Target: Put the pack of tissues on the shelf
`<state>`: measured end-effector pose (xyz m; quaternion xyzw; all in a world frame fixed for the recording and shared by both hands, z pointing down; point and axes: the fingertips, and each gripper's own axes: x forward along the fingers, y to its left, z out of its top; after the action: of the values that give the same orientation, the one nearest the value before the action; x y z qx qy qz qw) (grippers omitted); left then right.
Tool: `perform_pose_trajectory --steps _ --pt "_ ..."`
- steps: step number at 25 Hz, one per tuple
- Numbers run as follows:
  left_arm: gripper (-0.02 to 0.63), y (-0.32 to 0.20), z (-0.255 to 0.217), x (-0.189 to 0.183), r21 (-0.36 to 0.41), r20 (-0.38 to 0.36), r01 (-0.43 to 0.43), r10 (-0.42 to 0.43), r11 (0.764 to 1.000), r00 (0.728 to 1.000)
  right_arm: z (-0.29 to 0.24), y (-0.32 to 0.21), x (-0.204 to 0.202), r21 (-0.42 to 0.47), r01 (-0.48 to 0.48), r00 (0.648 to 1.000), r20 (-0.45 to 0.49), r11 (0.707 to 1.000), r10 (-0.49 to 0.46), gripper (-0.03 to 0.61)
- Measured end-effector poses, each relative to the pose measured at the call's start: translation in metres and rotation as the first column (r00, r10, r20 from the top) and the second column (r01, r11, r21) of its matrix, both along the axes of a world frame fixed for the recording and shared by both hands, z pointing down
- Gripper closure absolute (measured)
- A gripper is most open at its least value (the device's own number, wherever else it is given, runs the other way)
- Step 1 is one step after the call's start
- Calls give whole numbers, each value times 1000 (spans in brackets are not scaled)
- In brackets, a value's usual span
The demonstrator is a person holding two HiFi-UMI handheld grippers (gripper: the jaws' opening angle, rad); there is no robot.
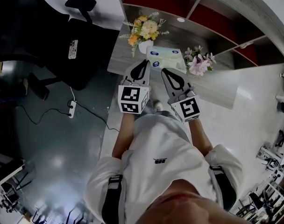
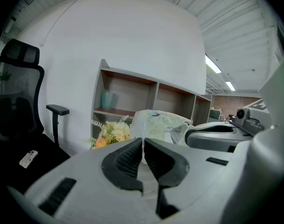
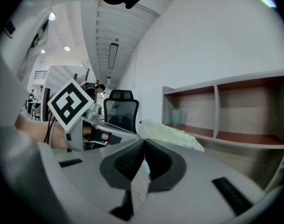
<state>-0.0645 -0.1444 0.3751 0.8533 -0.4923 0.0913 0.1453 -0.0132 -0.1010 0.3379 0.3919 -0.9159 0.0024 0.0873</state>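
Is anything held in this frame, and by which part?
The left gripper and the right gripper are both shut on the pack of tissues. Each pinches the thin plastic edge on the pack's near side.

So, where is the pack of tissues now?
In the head view the pack of tissues lies on the table between the yellow bouquet and pink flowers, its near edge held by the left gripper and right gripper.

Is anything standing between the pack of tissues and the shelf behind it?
Nothing visible does: the pack of tissues faces open shelf compartments, with the yellow bouquet to its left and pink flowers to its right.
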Motion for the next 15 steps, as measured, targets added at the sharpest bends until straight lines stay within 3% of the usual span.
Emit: perform_pose_trajectory --steps 15 --pt "577 -56 -33 -12 44 -5 -61 61 997 998 -28 -46 2 54 -99 995 2 994 99 552"
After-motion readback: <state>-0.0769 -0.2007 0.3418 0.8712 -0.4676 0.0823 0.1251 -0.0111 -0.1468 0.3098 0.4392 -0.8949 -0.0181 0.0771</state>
